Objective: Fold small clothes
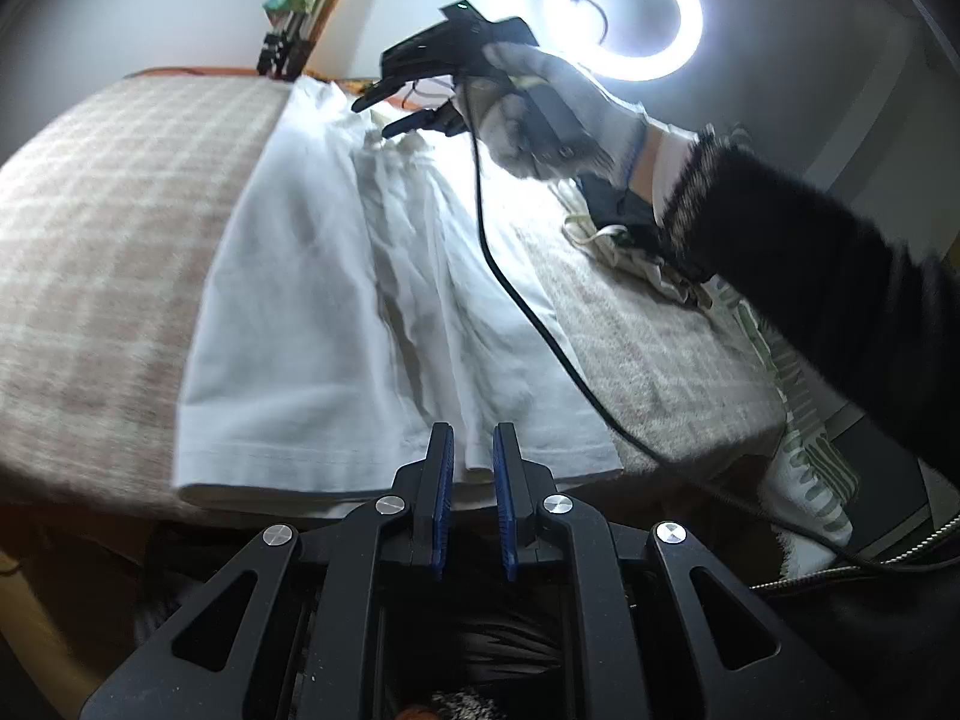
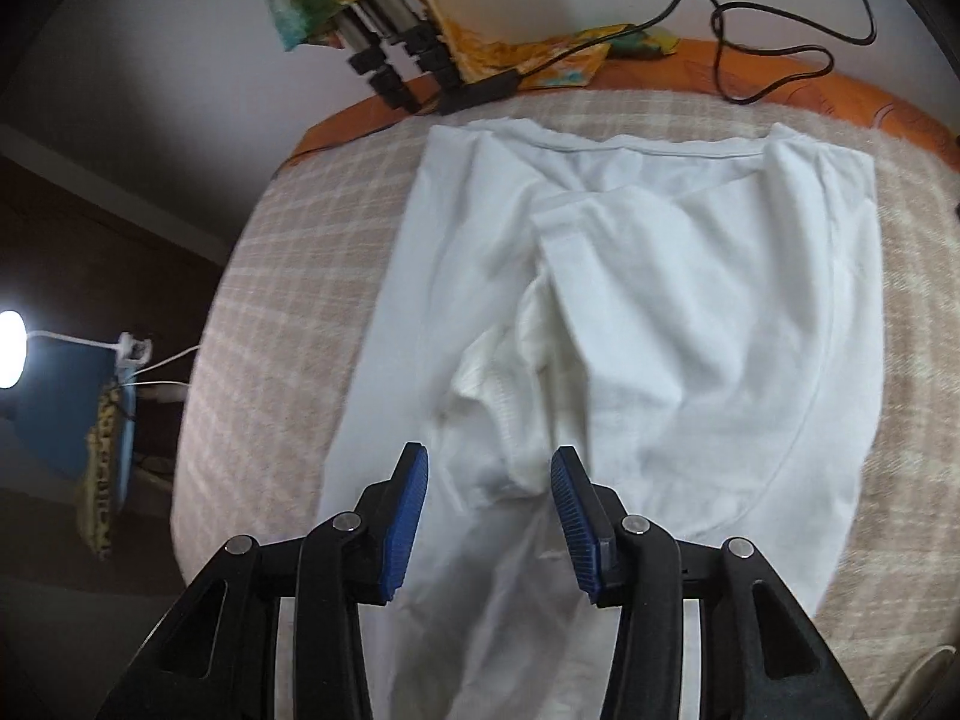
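A white T-shirt (image 1: 312,312) lies on a checked beige blanket (image 1: 102,222), its sides folded in over the middle. It also shows in the right wrist view (image 2: 678,312). My left gripper (image 1: 474,438) hovers at the shirt's near hem with a narrow gap between its blue pads, holding nothing. My right gripper (image 2: 489,468) is open and empty just above the shirt's far end; in the left wrist view it (image 1: 375,117) hangs over the collar, held by a gloved hand (image 1: 540,114).
A bright ring light (image 1: 624,12) stands behind the table. A black cable (image 1: 528,312) trails across the shirt's right side. Crumpled clothes (image 1: 636,252) and a green-patterned cloth (image 1: 810,450) lie at the right edge. A tripod (image 2: 390,54) and cable (image 2: 774,48) sit at the far edge.
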The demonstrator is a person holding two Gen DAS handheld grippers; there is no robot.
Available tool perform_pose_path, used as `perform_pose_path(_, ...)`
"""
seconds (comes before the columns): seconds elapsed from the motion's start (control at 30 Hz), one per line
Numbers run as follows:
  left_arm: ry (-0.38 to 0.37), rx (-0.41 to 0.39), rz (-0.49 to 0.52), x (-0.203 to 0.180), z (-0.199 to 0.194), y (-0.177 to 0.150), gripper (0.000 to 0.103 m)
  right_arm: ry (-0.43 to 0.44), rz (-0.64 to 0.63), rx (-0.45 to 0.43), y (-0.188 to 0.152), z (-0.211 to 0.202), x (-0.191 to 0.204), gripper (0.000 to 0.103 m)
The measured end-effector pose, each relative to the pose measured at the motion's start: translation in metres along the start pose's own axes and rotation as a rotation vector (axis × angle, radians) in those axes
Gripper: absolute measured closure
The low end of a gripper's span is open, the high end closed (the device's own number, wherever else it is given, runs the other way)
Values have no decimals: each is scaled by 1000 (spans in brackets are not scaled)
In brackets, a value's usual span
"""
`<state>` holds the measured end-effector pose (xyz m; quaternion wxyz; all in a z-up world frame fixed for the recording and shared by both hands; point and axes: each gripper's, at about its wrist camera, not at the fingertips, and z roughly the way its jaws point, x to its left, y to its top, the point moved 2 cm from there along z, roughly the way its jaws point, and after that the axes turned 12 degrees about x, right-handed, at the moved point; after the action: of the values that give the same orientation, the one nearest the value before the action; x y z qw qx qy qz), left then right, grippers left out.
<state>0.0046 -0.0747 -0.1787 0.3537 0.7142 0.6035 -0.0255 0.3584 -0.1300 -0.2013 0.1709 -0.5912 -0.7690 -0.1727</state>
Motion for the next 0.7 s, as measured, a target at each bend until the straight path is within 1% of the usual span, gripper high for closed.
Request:
perform_pose_path(0.03, 9, -12, 2, 2, -5, 1, 91, 31, -11, -19, -6, -6, 5, 57)
perform_pose_path(0.07, 15, -25, -1, 5, -10, 3, 88, 48, -24, -39, -13, -14, 8, 57)
perform_pose_path(0.13, 14, -44, -19, 13, -19, 9, 80, 52, -42, -88, -32, -35, 12, 57)
perform_pose_path(0.17, 10, -50, -27, 17, -22, 13, 78, 46, -50, -108, -44, -44, 12, 57)
perform_pose_path(0.23, 14, -60, -28, 25, -28, 20, 78, 13, -67, -145, -70, -62, 10, 57)
perform_pose_path(0.33, 27, -81, -26, 37, -36, 29, 78, -73, -95, -193, -117, -81, 6, 59)
perform_pose_path(0.4, 33, -80, -21, 44, -40, 32, 78, -136, -92, -209, -148, -87, 1, 60)
perform_pose_path(0.47, 44, -75, -15, 51, -43, 34, 78, -158, -80, -206, -180, -88, -10, 63)
perform_pose_path(0.5, 53, -69, -14, 56, -44, 34, 78, -162, -67, -194, -200, -84, -14, 63)
perform_pose_path(0.6, 73, -41, -23, 68, -43, 33, 78, -174, -31, -157, -242, -70, -24, 65)
perform_pose_path(0.7, 76, 6, -67, 86, -38, 26, 78, -171, 0, -132, -285, -55, -33, 66)
